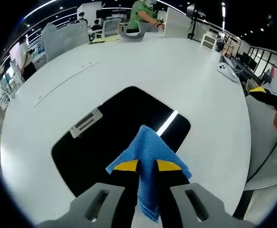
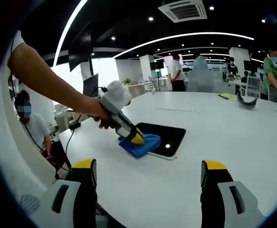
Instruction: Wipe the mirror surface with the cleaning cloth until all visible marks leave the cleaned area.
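- Left claw (image 1: 147, 166) clamped tight on a blue cloth (image 1: 148, 156), yellow tips nearly meeting with the fabric bunched between them
- Cloth pressed down on the near right part of a dark mirror (image 1: 105, 137), a fold hanging past the mirror's near edge onto the white surface (image 1: 176, 80)
- Mirror lying flat on the surface, black and glossy, showing a bright strip of ceiling light just beyond the cloth and a pale rectangular reflection near its left edge
- Seen from the right gripper view: same left claw (image 2: 137, 138) held by a hand (image 2: 98, 112), tip down on the cloth (image 2: 141, 145) at the mirror's (image 2: 169, 137) left end
- Right claw (image 2: 148, 173) spread wide with nothing between the jaws, hovering over bare surface (image 2: 233, 133) well short of the mirror
- Grey curved object (image 1: 131, 35) far off on the surface; people standing and sitting in the office beyond
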`<move>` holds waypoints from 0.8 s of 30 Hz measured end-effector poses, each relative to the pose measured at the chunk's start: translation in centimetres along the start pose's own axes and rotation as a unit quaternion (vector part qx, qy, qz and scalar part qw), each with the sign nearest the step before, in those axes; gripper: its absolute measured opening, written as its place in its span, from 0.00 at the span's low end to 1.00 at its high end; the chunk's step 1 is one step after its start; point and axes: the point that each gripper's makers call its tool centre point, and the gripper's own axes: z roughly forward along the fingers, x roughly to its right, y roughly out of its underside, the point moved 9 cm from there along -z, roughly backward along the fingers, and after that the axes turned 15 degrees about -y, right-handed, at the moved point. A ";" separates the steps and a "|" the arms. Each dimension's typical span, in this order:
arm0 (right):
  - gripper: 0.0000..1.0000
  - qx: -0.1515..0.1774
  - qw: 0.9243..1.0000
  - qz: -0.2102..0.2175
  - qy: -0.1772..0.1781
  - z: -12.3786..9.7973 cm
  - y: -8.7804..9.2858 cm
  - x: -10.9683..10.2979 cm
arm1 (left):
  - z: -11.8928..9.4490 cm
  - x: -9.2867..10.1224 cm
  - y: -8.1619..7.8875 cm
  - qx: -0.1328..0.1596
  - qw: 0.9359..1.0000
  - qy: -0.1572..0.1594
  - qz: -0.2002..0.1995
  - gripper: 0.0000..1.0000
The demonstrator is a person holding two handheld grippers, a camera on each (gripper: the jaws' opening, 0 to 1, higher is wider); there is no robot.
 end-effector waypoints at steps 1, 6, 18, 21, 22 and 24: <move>0.91 0.000 1.000 0.000 0.000 0.0 0.0 0.0 | 0.0 0.1 -0.1 -0.001 1.000 0.001 -0.001 0.11; 0.91 -0.001 1.000 0.002 -0.001 0.0 0.1 0.0 | 0.1 0.5 -0.4 -0.004 1.000 0.005 -0.005 0.12; 0.91 -0.001 1.000 0.002 -0.003 0.1 0.1 0.2 | 0.6 1.4 -1.3 -0.013 1.000 0.007 -0.011 0.12; 0.91 0.000 1.000 0.004 -0.003 0.1 0.1 0.3 | 0.7 1.6 -1.4 -0.015 1.000 0.008 -0.013 0.12; 0.91 0.000 1.000 0.005 -0.003 0.1 0.1 0.3 | 0.7 1.6 -1.5 -0.014 1.000 0.010 -0.012 0.12; 0.91 0.000 1.000 0.005 -0.003 0.1 0.1 0.3 | 0.8 1.7 -1.6 -0.016 1.000 0.011 -0.014 0.12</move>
